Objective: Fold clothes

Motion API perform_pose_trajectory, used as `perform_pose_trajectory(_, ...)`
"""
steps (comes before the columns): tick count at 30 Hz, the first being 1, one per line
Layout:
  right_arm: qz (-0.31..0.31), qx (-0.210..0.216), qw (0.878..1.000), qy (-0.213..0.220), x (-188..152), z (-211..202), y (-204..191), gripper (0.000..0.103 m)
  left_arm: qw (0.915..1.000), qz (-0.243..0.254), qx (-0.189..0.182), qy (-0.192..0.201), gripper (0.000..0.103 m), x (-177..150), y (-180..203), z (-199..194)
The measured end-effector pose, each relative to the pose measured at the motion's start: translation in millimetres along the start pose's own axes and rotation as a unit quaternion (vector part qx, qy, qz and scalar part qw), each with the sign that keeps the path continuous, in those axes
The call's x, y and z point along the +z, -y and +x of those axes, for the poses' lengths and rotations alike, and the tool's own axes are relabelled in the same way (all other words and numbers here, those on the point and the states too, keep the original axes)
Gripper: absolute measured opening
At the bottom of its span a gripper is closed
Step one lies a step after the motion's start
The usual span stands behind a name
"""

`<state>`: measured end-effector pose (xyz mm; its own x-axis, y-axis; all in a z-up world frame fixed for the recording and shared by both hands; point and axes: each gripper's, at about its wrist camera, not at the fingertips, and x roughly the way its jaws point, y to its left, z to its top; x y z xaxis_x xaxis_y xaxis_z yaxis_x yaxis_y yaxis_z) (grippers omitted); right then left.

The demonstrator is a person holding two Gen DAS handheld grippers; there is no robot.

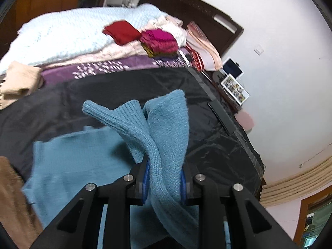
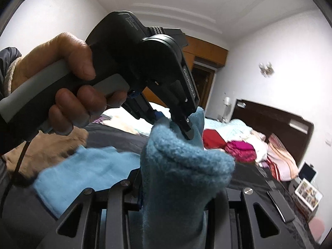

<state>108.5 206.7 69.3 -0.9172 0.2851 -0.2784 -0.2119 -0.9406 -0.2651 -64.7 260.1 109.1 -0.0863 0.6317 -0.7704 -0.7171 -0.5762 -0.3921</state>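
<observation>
A teal knitted sweater (image 1: pixel 78 157) lies partly on the black sheet (image 1: pixel 116 87) covering the bed. My left gripper (image 1: pixel 165 178) is shut on a bunched fold of the sweater, with a ribbed cuff (image 1: pixel 116 114) sticking up beyond the jaws. My right gripper (image 2: pixel 176 188) is shut on another thick fold of the sweater (image 2: pixel 182 166) and holds it lifted. The left gripper (image 2: pixel 176 124) shows in the right wrist view, held by a hand (image 2: pixel 68 87), pinching the same sweater just above the right one. The right gripper's fingertips are hidden by cloth.
A red garment (image 1: pixel 122 31) and a magenta folded stack (image 1: pixel 161 41) lie on a pale blue blanket (image 1: pixel 68 35) at the head of the bed. A beige garment (image 1: pixel 18 83) lies at left, a brown one (image 1: pixel 12 203) at the near left. A dark headboard (image 1: pixel 197 10) stands behind.
</observation>
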Motion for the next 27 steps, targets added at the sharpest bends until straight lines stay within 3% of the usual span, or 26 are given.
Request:
perform_pose_trajectory(6, -0.056, 0.038, 0.998, -0.006, 12, 20, -81, 0.034, 0.999, -0.033, 0.019, 0.026, 0.026, -22, -81, -44)
perform_pose_trajectory(14, -0.112, 0.074, 0.989, -0.054, -4, 52, -155, 0.034, 0.9954, -0.091, 0.014, 0.026, 0.026, -65, -175, -41)
perform_pose_trajectory(23, -0.138, 0.111, 0.977, -0.117, -28, 78, -184, 0.034, 0.9922, -0.121, 0.027, 0.009, 0.03, -103, -227, -20)
perform_pose_trajectory(27, -0.143, 0.118, 0.973, -0.135, -34, 82, -180, 0.035, 0.9924, -0.118, 0.029, 0.016, 0.03, -108, -228, -15)
